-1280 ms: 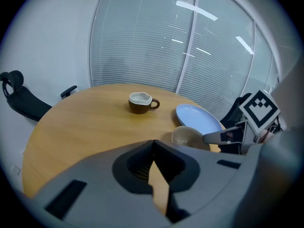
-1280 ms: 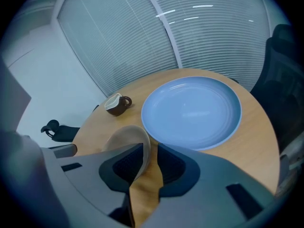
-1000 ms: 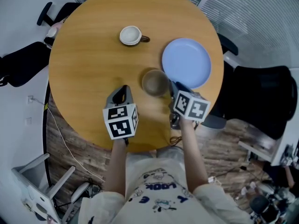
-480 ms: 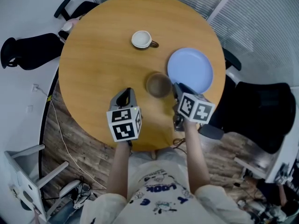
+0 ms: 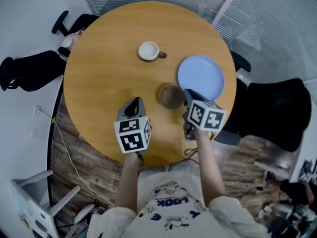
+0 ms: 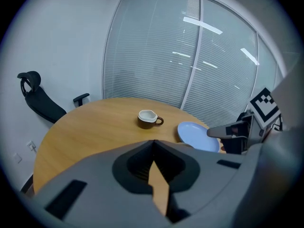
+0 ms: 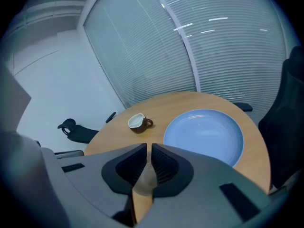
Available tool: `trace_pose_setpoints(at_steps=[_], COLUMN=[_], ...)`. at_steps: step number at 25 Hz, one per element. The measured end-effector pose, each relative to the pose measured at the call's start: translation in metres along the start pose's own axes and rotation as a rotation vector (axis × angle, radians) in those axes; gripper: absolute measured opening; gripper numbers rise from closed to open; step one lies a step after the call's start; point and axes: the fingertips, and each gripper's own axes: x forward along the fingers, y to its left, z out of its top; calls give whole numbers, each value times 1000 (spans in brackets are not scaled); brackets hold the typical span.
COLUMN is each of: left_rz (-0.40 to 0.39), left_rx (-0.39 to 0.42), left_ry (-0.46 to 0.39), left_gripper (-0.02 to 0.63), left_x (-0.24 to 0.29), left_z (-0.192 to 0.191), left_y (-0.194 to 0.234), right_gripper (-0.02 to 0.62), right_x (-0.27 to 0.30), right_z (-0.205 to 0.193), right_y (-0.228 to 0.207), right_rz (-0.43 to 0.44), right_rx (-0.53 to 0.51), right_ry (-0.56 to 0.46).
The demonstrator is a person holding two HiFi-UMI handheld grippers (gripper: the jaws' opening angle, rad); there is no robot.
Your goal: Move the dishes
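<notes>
On the round wooden table (image 5: 99,83) sit a white-lined brown cup (image 5: 149,50), a pale blue plate (image 5: 200,77) and a brown bowl (image 5: 171,95). My left gripper (image 5: 133,103) hovers near the table's front, left of the bowl, shut with nothing in it; its tips meet (image 6: 153,142). My right gripper (image 5: 188,93) hangs just right of the bowl, by the plate's near edge. Its jaws have just been closing and stand a narrow slit apart (image 7: 148,146), with nothing between them. Beyond them lie the cup (image 7: 139,122) and plate (image 7: 204,134).
Black office chairs stand around the table, at the left (image 5: 29,71) and at the right (image 5: 277,110). Window blinds (image 6: 190,56) run behind the far side. A white rack (image 5: 34,202) and cables lie on the wooden floor at the lower left.
Both grippers have lifted slightly over the table's front part. The cup, plate and bowl stay where they were; the head camera's aim has drifted a little.
</notes>
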Motion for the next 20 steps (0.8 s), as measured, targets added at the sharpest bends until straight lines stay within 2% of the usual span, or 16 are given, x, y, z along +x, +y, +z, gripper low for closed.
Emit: trace_pose_setpoints(at_steps=[10, 20], left_rz=[-35, 19], left_rx=[23, -4], left_ry=[-4, -19], left_gripper=[3, 3], left_x=[15, 39], left_z=[18, 44], left_y=[7, 4], right_gripper=[29, 28], right_x=[4, 28], right_z=[40, 91], right_y=[3, 2], right_rz=[-14, 46], right_rx=[-80, -247], right_ry=[-55, -50])
